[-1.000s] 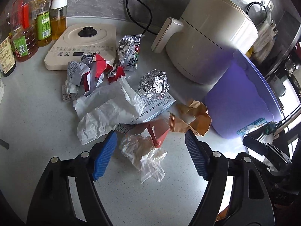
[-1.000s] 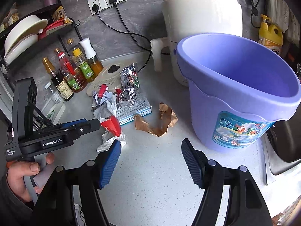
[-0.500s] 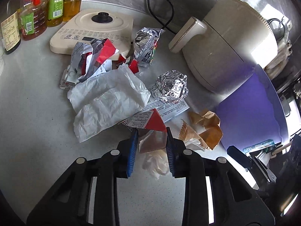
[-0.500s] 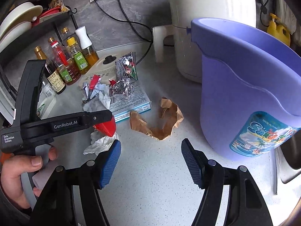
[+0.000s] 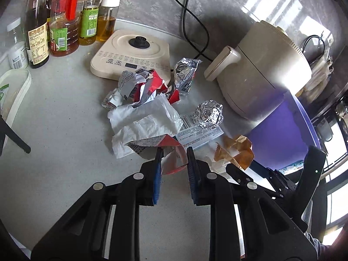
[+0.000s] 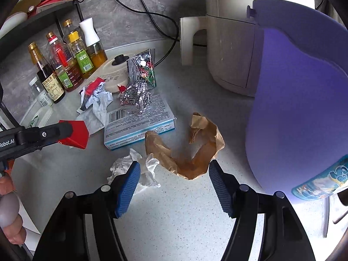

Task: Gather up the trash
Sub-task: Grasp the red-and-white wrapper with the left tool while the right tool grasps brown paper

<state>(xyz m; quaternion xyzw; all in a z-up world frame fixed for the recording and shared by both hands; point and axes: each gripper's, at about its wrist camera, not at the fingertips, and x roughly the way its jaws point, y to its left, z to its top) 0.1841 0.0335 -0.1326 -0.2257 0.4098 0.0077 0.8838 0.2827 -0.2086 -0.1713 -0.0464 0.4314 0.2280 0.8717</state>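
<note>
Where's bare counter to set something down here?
Bare counter lies left of the white paper, and near the right gripper below the brown paper. Crowded: wrappers between the cooktop and purple bucket.

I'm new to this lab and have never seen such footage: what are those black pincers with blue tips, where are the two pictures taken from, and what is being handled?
No robot here: a person holds a hand-operated two-finger gripper in each hand, with a fisheye camera on each looking along its fingers. One picture comes from the left gripper, shut on a crumpled red and white wrapper. The other comes from the right gripper, open over a crumpled brown paper bag and a white tissue. Its view also catches the left gripper from the side. On the speckled countertop lie more trash: a foil ball, a flat printed box, a silver snack packet. The purple bucket stands beside it.
</note>
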